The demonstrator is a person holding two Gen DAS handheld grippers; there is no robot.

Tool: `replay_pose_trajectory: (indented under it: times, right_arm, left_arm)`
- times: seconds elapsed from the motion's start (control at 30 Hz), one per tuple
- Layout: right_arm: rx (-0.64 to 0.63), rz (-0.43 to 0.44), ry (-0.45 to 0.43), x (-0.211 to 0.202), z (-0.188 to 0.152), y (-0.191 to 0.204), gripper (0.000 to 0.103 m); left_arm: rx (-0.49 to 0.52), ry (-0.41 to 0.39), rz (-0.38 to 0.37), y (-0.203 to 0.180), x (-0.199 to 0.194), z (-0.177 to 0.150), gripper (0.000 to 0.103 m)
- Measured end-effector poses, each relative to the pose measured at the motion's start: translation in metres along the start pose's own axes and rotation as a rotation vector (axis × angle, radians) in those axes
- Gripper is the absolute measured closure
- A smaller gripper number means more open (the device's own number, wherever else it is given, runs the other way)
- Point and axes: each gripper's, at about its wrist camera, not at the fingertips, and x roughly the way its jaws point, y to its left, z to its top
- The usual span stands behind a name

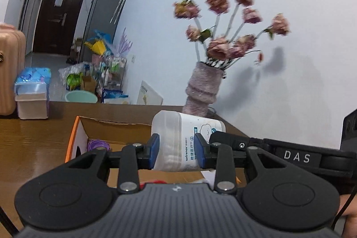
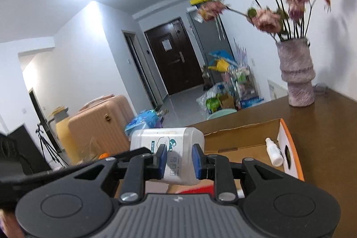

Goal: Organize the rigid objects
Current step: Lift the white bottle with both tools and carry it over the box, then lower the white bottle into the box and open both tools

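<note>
A clear plastic jar of cotton swabs [image 1: 186, 139] with a white label is held on its side above an open cardboard box [image 1: 116, 128]. My left gripper [image 1: 176, 151] is shut on the jar's lid end. My right gripper [image 2: 179, 161] is shut on the same jar [image 2: 171, 148] at its other end, and its black finger shows in the left wrist view [image 1: 232, 141]. The box [image 2: 243, 137] has orange and white sides. Inside it lie a purple round item [image 1: 98, 145] and a small white bottle [image 2: 274, 152].
The box stands on a brown wooden table [image 1: 33, 139]. A purple vase of dried roses [image 1: 202, 90] stands at the table's far edge by the white wall; it also shows in the right wrist view [image 2: 297, 73]. A pink suitcase [image 2: 96, 126] and floor clutter lie beyond.
</note>
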Motion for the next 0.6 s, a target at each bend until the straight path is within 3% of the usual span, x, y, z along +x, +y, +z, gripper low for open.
replay_pose_trajectory:
  times: [0.13,0.33,0.53,0.6]
  right_arm:
    - [0.002,-0.031,0.061,0.054,0.022,-0.023,0.079]
    - [0.088,-0.090,0.198,0.139,0.042,-0.075,0.079]
    - [0.156,-0.138,0.348,0.205,0.026,-0.111,0.079]
    - [0.185,-0.168,0.384,0.220,0.014,-0.120,0.080]
  left_arm:
    - [-0.044,0.079,0.003,0.024,0.059,0.016,0.069]
    - [-0.141,0.273,-0.006,0.066,0.149,0.028,0.070]
    - [-0.151,0.445,0.075,0.088,0.222,0.008,0.070]
    - [-0.190,0.456,0.063,0.098,0.234,0.001,0.069]
